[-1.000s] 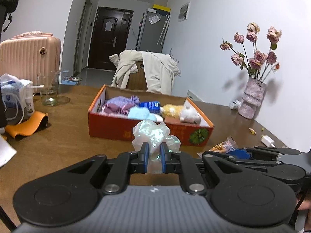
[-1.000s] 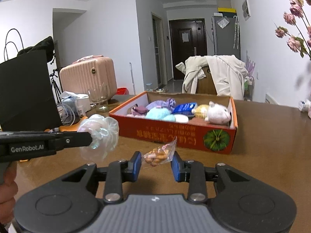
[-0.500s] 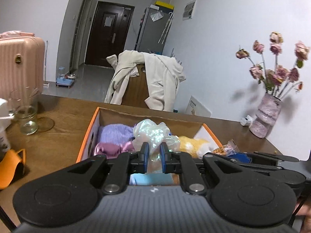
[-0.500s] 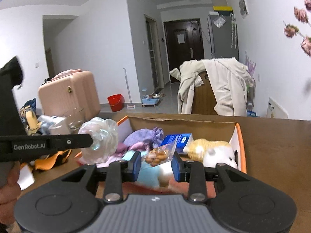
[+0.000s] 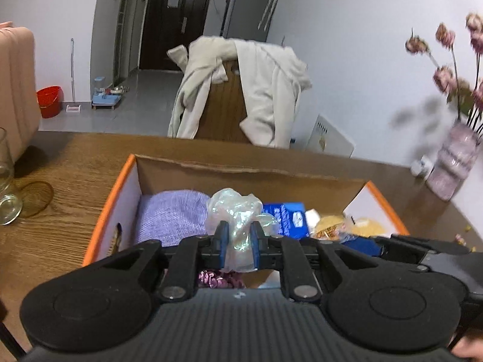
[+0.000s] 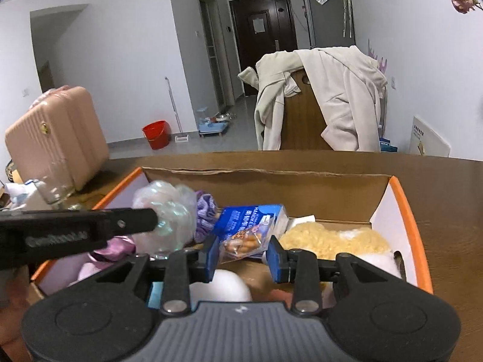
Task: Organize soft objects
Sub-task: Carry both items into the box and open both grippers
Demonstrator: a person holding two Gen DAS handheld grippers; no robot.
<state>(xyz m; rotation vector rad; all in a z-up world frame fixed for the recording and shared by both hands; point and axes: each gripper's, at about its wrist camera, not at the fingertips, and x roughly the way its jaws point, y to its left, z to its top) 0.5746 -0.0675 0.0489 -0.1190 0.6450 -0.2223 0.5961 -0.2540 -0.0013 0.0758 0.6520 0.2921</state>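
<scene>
An orange cardboard box (image 5: 108,211) stands on the wooden table and holds a purple knit cloth (image 5: 169,217), a blue tissue pack (image 6: 250,214), a yellow plush (image 6: 332,241) and other soft items. My left gripper (image 5: 238,241) hangs over the box's left half. Its jaws are opening, and a crumpled iridescent plastic bag (image 5: 235,208) is still pressed between the pads. My right gripper (image 6: 243,256) is over the middle of the box. Its jaws are opening too, with a small clear snack packet (image 6: 241,239) between them. In the right wrist view the left gripper's fingers (image 6: 120,221) reach in from the left.
A drinking glass (image 5: 6,193) stands on the table left of the box, and a vase of dried pink flowers (image 5: 452,166) to its right. Behind the table is a chair draped with a cream coat (image 5: 241,90). A pink suitcase (image 6: 57,135) sits at the far left.
Both grippers have moved forward from in front of the box to above it, each still carrying its item. The box now fills the lower part of both views.
</scene>
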